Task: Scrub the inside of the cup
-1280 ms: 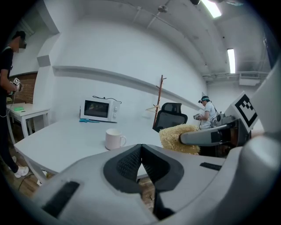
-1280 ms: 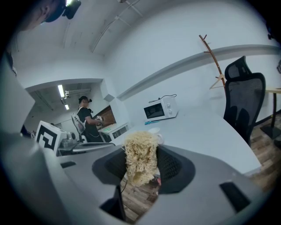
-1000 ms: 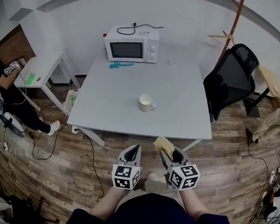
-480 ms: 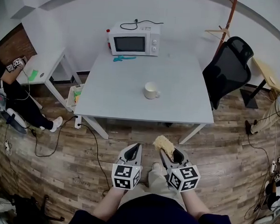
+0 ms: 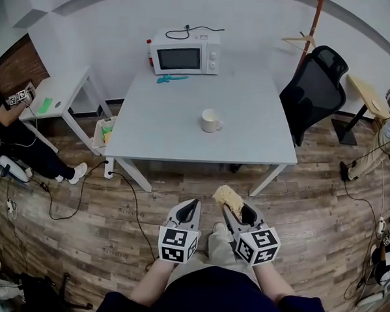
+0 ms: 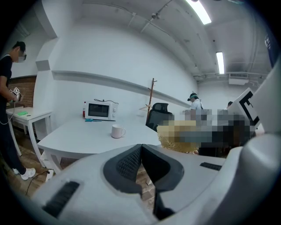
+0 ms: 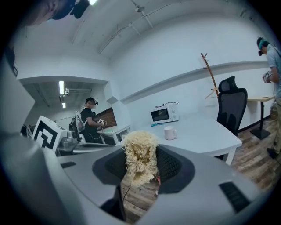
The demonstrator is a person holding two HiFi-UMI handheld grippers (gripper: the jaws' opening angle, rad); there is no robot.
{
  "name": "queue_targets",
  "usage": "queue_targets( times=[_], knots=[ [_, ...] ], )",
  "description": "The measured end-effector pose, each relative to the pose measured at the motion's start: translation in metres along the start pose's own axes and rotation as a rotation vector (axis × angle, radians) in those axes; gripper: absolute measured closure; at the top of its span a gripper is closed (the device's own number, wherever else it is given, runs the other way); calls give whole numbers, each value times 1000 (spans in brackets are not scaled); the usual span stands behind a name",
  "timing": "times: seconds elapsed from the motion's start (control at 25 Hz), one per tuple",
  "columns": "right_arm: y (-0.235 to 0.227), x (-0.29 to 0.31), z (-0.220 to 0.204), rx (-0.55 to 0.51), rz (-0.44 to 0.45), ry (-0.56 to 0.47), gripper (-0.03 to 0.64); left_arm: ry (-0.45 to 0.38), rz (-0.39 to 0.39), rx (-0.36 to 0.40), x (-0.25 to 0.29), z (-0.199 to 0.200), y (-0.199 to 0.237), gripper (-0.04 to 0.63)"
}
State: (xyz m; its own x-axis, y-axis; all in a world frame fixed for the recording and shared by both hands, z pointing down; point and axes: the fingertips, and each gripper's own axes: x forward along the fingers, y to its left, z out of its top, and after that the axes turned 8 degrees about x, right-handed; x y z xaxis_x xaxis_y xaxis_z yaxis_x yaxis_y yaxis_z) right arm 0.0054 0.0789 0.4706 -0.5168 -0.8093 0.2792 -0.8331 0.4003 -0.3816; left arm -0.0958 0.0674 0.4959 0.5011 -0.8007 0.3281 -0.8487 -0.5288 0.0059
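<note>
Approach stage, with no scrubbing yet begun. The left gripper [image 5: 189,209] is fully closed on nothing, its jaws meeting tip to tip. The right gripper [image 5: 235,213] is clamped on a yellow fibrous scrub pad [image 5: 228,198], which sticks out above and beyond the pads. Both are held side by side, low in front of the person, over the wooden floor [image 5: 309,217] and well short of the near edge of the white table [image 5: 176,135]. The cup [image 5: 210,120], white and upright with its handle to the right, stands alone near the middle of the table, well apart from both grippers. The next move probably calls for closing in on the table, opening the left jaws to steady the cup by its wall or handle, and then lowering the pad through the mouth. Nothing on the tabletop lies between the grippers and the cup. A microwave [image 5: 182,55] sits at the far left corner with a teal item [image 5: 171,79] just in front of it, and both are well clear. A black office chair [image 5: 312,93] stands at the table's right side. A cable [image 5: 132,201] trails across the floor near the near-left table leg, a possible snag underfoot.
</note>
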Motion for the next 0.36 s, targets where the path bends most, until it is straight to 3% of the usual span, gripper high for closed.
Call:
queue_targets(
  times=[0.36],
  knots=[
    [7,-3,0,-5,6,0,440,0,-22,5,-3,-1,-6,577]
  ],
)
